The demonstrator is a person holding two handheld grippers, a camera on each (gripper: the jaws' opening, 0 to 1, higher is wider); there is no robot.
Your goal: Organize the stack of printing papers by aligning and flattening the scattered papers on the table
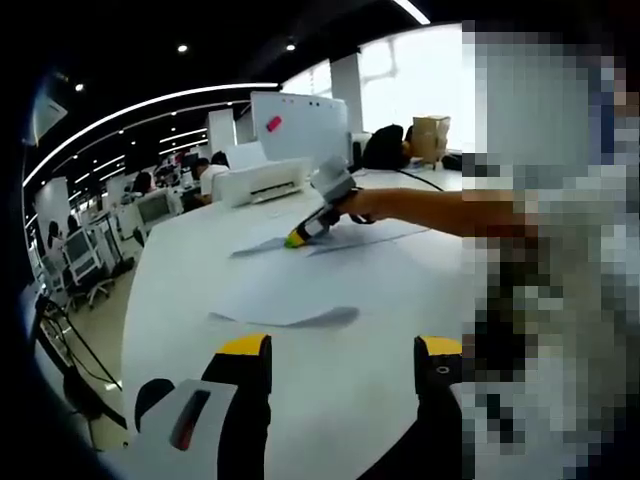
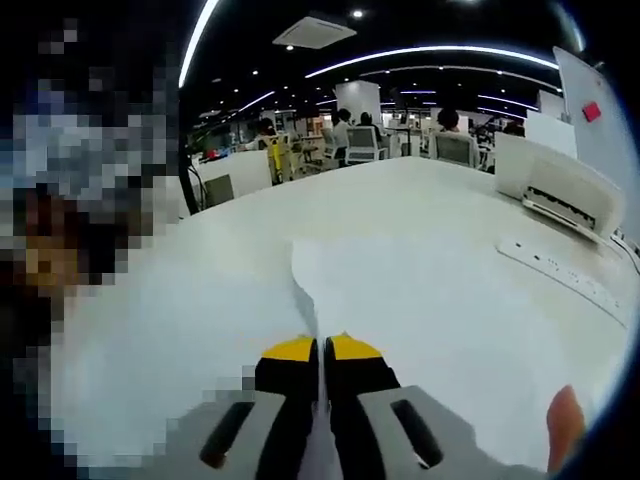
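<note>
White printing sheets lie loose on the white table (image 1: 190,290). One sheet (image 1: 290,300) lies just ahead of my left gripper (image 1: 342,346), its near edge curled up a little. The left jaws stand wide open above the table with nothing between them. Farther off, a person's arm holds my right gripper (image 1: 300,237) down at the edge of another sheet (image 1: 350,240). In the right gripper view the right gripper (image 2: 321,348) is shut, pinching the near edge of a large sheet (image 2: 430,300) that spreads ahead and to the right.
A white printer (image 1: 265,180) (image 2: 560,185) sits at the far side of the table, with a power strip (image 2: 565,275) beside it. A whiteboard (image 1: 300,125) and a cardboard box (image 1: 430,135) stand behind. Desks, chairs and people fill the office beyond.
</note>
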